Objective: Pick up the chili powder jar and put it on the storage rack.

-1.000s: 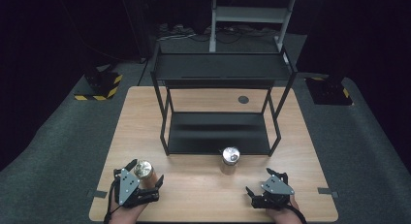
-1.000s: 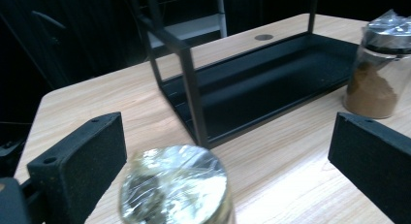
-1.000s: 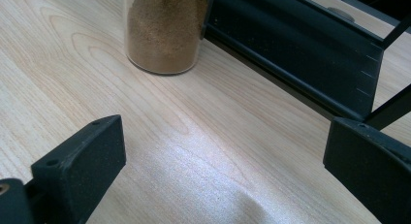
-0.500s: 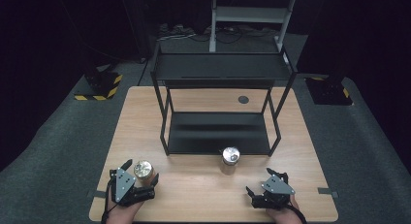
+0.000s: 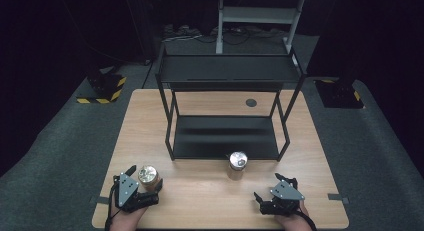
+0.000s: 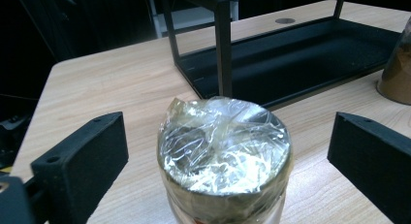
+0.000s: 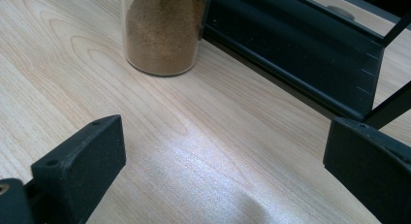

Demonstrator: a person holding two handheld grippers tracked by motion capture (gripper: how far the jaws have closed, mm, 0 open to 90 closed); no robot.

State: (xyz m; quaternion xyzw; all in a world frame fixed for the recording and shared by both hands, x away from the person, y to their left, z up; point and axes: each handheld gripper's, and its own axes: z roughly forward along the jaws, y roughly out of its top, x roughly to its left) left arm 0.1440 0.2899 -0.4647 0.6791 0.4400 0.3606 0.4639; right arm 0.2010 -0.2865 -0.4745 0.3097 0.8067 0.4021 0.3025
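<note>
Left gripper (image 5: pixel 142 187) at the near left corner of the wooden table (image 5: pixel 210 206), jaws wide apart, straddling a foil-topped jar (image 6: pixel 225 156) without touching it. In the left gripper view, crinkled foil over the jar's mouth, standing upright between the two black jaws with clear air on both sides. Right gripper (image 5: pixel 272 196) low over the near right of the table, jaws likewise spread and holding nothing. Just ahead of it, a second jar (image 7: pixel 162 30) filled with brown powder, upright beside the front edge of the black two-tier metal rack (image 5: pixel 225 136). Same powder jar seen from above, also foil-capped, near the rack's lower shelf.

Likely step in hand: closing on the left jar for a lift. Possible trouble from here: jaws closing too high, on the loose foil rather than the glass, and tearing it or slipping off; an off-centre squeeze tipping the jar, since it sits close to the table's near edge; a lift toward the rack clipping a black upright post or the shelf rim.
</note>
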